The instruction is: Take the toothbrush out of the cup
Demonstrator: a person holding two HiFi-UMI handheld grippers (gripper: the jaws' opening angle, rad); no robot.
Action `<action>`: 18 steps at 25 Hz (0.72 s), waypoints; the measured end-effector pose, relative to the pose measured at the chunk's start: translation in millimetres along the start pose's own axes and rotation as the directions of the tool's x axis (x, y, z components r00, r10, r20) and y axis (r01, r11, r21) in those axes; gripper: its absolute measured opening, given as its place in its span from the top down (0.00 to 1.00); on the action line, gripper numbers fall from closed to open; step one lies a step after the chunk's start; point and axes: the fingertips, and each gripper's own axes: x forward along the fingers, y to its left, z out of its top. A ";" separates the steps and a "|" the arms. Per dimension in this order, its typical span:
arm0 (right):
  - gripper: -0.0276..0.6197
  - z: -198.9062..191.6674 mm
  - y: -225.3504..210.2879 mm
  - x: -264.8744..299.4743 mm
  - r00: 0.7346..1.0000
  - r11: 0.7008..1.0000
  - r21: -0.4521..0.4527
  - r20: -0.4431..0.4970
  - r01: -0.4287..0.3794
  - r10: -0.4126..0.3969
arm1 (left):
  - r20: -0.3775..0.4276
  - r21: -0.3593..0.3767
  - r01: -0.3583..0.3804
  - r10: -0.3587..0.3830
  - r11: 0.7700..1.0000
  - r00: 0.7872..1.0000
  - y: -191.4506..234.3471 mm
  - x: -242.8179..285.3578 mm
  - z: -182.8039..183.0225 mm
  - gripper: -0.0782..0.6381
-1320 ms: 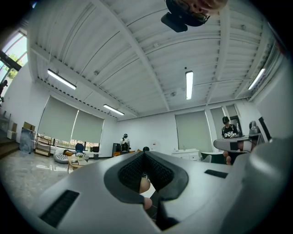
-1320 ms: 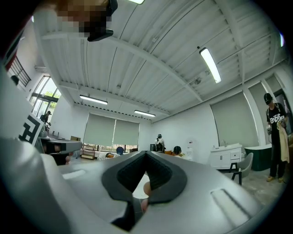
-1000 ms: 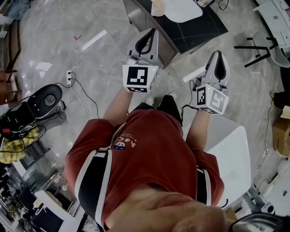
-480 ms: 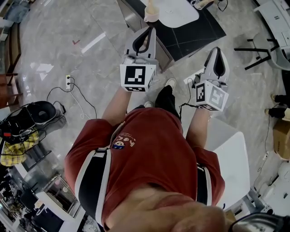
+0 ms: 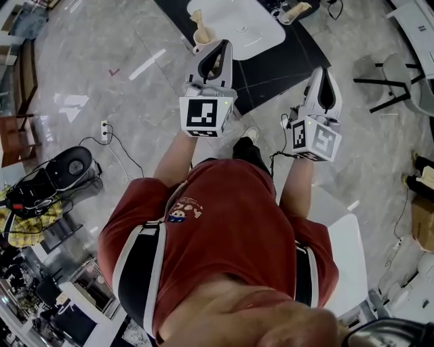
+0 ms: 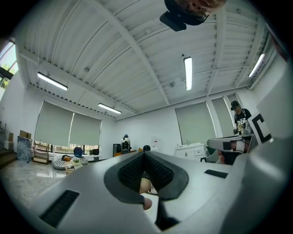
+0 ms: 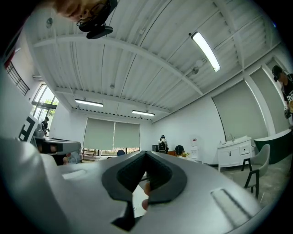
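The desk (image 5: 285,51) has a dark top and lies ahead of both sets of jaws, with a white oval board (image 5: 237,20) on it. Left gripper (image 5: 222,45): jaws pressed together, nothing held. Right gripper (image 5: 324,72): jaws pressed together, nothing held. The cup (image 5: 204,35) stands at the desk edge, just ahead of the left jaws' tips and slightly to their left, well apart from the right jaws. The toothbrush (image 5: 196,17) stands in the cup, clear of both jaws.
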 end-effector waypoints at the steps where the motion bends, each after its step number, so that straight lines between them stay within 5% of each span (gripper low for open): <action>1: 0.94 -1.0 -7.8 8.9 1.000 1.000 0.006 0.000 -0.004 0.004 | -0.001 0.003 -0.002 0.002 1.000 1.000 -3.7 10.8 0.0 0.88; 9: 0.94 -20.2 -55.4 67.1 0.999 0.998 0.037 -0.016 -0.045 0.046 | -0.029 0.019 -0.036 0.036 0.999 0.999 -24.5 71.8 -11.1 0.88; 18: 0.94 -54.0 -54.1 104.9 0.996 0.997 0.052 -0.066 -0.058 0.061 | -0.059 0.015 -0.045 0.046 0.999 0.997 -8.6 104.0 -29.8 0.88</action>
